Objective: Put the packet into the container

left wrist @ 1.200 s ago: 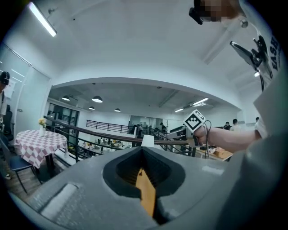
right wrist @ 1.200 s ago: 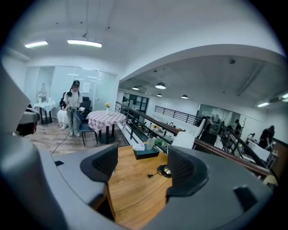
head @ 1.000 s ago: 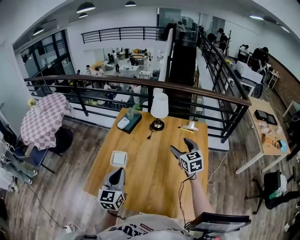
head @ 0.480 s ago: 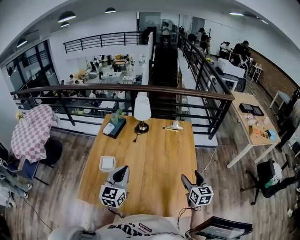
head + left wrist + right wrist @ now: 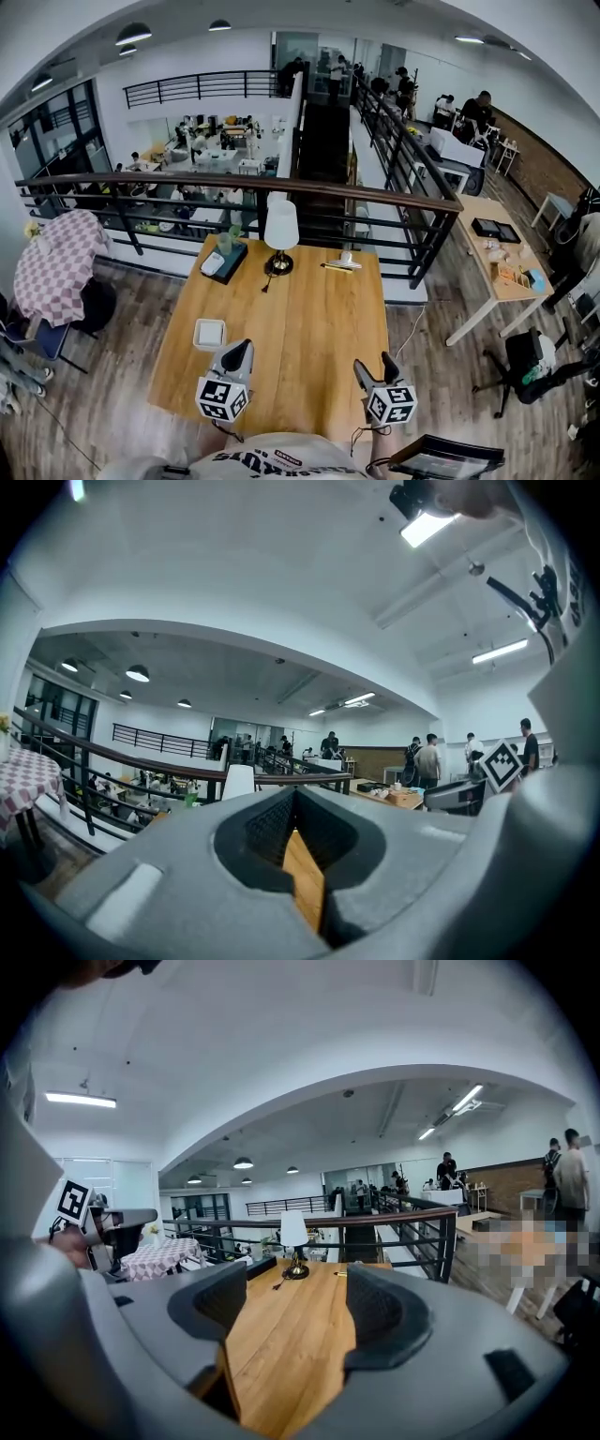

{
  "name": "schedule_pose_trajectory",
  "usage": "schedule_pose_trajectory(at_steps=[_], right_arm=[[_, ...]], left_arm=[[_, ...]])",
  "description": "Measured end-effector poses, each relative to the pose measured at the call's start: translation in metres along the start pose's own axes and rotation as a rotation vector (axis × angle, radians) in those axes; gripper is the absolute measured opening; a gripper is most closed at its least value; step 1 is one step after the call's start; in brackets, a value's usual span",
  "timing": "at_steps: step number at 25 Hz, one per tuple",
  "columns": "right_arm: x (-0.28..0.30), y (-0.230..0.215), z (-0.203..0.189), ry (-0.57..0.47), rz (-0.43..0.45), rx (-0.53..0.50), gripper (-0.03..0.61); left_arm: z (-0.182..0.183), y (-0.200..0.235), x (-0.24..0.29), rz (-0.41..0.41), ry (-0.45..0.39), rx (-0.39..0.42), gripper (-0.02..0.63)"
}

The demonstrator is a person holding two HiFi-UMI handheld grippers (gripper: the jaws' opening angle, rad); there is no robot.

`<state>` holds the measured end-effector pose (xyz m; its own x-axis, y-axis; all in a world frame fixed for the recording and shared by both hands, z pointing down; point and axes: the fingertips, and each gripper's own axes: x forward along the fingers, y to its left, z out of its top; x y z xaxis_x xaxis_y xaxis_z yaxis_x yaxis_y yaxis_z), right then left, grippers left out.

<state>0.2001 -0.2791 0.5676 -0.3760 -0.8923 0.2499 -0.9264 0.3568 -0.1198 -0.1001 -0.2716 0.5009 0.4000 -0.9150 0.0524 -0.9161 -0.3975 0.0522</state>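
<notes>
A white square container (image 5: 209, 333) sits on the wooden table (image 5: 300, 319) near its left edge. A small pale flat item, possibly the packet (image 5: 343, 262), lies at the table's far side, to the right of the lamp; in the right gripper view the packet (image 5: 338, 1273) is a tiny distant speck. My left gripper (image 5: 240, 350) hovers just right of the container and nearer me, jaws shut with nothing between them (image 5: 295, 795). My right gripper (image 5: 373, 367) is over the near right of the table, open and empty (image 5: 298, 1299).
A white-shaded table lamp (image 5: 279, 228) stands at the far middle of the table. A dark tray (image 5: 223, 263) with a cup and a white item lies left of it. A railing (image 5: 281, 187) runs behind the table. Another table (image 5: 497, 258) stands to the right.
My right gripper has drawn back from the middle right of the table toward its near edge. The left gripper stays by the container. The head view has shifted.
</notes>
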Motion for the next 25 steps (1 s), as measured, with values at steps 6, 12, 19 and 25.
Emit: schedule_pose_trajectory(at_steps=[6,12,19,25], right_arm=[[0.008,0.001,0.015,-0.043,-0.039,-0.008,0.229],[0.016,0.01,0.026,-0.057,-0.034,-0.062,0.069],[0.029,0.021,0.029,-0.035,0.005,-0.107,0.008],[0.036,0.025,0.038,-0.053,0.02,-0.134,0.006]], left_arm=[[-0.003,0.008,0.0,0.004,0.0,-0.006,0.003],[-0.008,0.019,0.0,0.029,0.003,-0.017,0.003],[-0.006,0.022,-0.003,0.047,-0.001,-0.018,0.003],[-0.005,0.028,-0.005,0.074,0.003,-0.017,0.003]])
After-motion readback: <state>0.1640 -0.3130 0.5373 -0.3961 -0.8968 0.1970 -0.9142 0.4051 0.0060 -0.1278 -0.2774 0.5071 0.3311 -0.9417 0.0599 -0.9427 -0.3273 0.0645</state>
